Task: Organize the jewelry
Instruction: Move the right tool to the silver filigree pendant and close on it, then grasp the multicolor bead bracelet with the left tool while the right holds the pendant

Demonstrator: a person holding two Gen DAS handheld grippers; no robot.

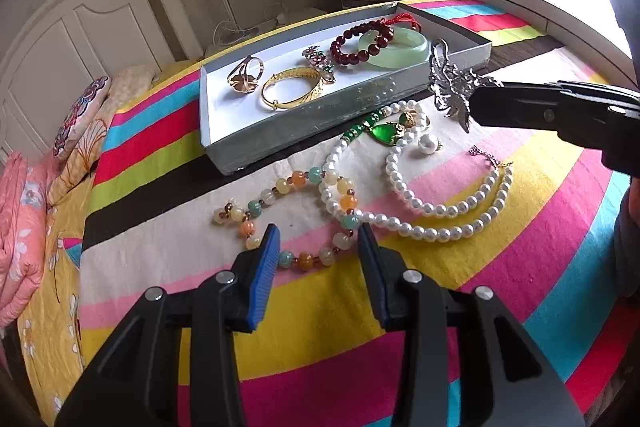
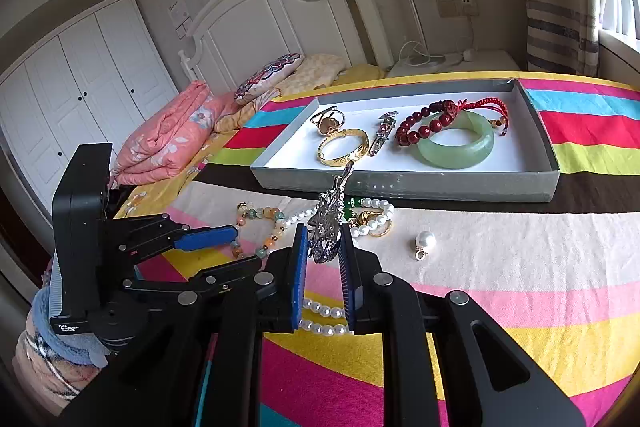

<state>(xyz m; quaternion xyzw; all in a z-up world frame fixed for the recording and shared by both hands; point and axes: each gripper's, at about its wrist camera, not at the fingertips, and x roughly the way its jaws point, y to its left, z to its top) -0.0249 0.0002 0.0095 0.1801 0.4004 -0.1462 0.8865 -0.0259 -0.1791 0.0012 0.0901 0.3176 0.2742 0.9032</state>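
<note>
I'm holding the silver filigree brooch (image 2: 330,227) clamped between my right gripper (image 2: 323,239) pads, lifted clear of the striped bedspread (image 2: 520,267); its long curved end is sticking up past the near wall of the grey tray (image 2: 400,187). From the left wrist view the brooch is hanging just over the tray's near right corner.

My left gripper (image 1: 318,247) is sitting half open, pads not pressing anything, with part of the coloured stone bead necklace (image 1: 304,259) lying on the cloth between the blue fingertips (image 1: 266,259).

Inside the tray, left to right: gold ring (image 1: 245,77), gold bangle (image 1: 292,89), jewelled clip (image 1: 320,61), dark red bead bracelet (image 1: 360,43) with a red cord, and pale green jade bangle (image 1: 394,47) overlapping that bracelet.

Still loose on the bedspread, in front of the tray: pearl necklace (image 1: 440,223) looping over the coloured beads, green pendant (image 1: 382,133) among the pearls, single pearl charm (image 2: 424,241) lying apart, and a thin chain (image 1: 486,155) just beside the pearl strand's end.

A folded pink quilt (image 2: 168,139) and pillows are lying by the headboard.
</note>
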